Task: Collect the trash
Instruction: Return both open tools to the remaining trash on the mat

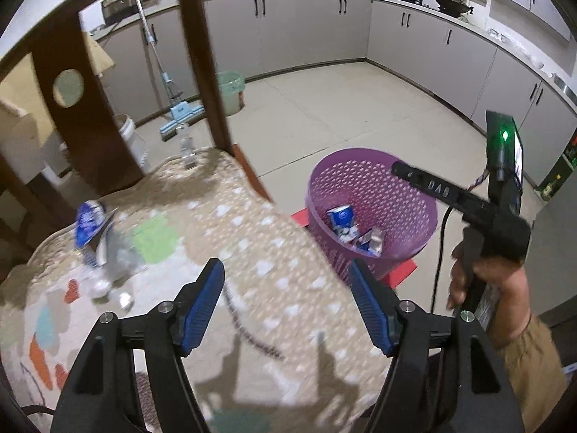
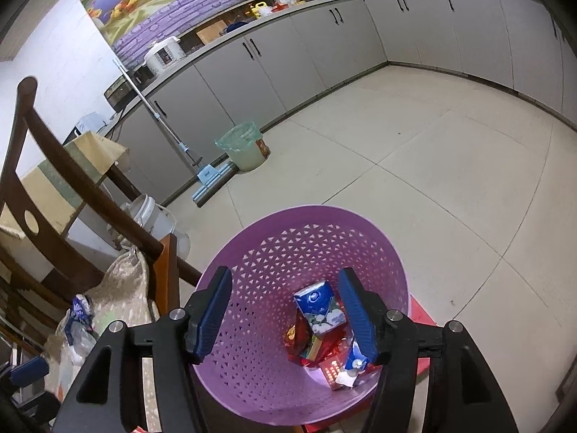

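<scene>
A purple perforated basket (image 1: pixel 371 176) (image 2: pixel 274 241) stands on a red stool, holding blue-white cartons (image 2: pixel 319 308) and red wrappers (image 2: pixel 330 366). My right gripper (image 2: pixel 285 310) is open and empty right above the basket's mouth; its body (image 1: pixel 479 209) shows in the left wrist view, beside the basket. My left gripper (image 1: pixel 286 301) is open and empty over the cushioned chair seat (image 1: pixel 230 238). A crumpled blue-white carton (image 1: pixel 90 225) with a clear plastic bottle (image 1: pixel 108 267) lies on the seat to the left. A small clear bottle (image 1: pixel 186 148) stands at the seat's far edge.
The dark wooden chair back (image 1: pixel 86 115) rises behind the seat. On the tiled floor are a green-lined bin (image 2: pixel 243 144), a flat mop (image 2: pixel 211 176) and a white bucket (image 2: pixel 151 216). Grey kitchen cabinets (image 2: pixel 360 36) line the walls.
</scene>
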Motion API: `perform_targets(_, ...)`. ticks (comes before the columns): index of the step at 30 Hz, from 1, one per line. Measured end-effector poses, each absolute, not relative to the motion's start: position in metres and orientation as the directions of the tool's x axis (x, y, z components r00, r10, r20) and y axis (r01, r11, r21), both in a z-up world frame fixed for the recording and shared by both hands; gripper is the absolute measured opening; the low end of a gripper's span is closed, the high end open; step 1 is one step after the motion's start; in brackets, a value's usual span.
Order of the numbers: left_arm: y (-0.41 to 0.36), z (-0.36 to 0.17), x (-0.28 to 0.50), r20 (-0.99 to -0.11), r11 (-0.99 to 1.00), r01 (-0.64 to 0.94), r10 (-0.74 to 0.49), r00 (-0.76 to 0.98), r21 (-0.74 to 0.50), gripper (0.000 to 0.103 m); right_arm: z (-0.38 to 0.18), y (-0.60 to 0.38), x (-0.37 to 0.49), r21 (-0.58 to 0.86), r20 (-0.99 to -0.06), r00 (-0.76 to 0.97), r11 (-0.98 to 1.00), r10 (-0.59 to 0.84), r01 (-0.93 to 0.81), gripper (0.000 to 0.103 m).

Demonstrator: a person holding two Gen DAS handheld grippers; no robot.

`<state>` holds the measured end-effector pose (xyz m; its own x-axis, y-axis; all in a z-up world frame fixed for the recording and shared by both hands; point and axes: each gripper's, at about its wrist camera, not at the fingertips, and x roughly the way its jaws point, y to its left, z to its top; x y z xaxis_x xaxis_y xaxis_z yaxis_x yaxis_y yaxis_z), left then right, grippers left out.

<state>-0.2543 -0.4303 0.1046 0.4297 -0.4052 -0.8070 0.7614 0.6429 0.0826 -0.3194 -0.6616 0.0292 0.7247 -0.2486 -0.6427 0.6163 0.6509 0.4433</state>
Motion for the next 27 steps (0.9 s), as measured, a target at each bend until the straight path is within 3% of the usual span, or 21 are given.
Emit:
perform_targets(7,-0.37,0.098,-0.244,-0.803,0.717,0.679,-0.307,0.51,0.157,0.072,0.039,-0.64,-0.316,0.425,-0.627,0.734,0.676,-0.261,0.603,0.069)
perform_targets(27,-0.227,0.081,-0.141,-0.819,0.951,0.293,-0.094,0.566,0.094,0.072,0.05,-0.56,-0.263,0.364,-0.62,0.771,0.817,-0.145,0.446,0.071)
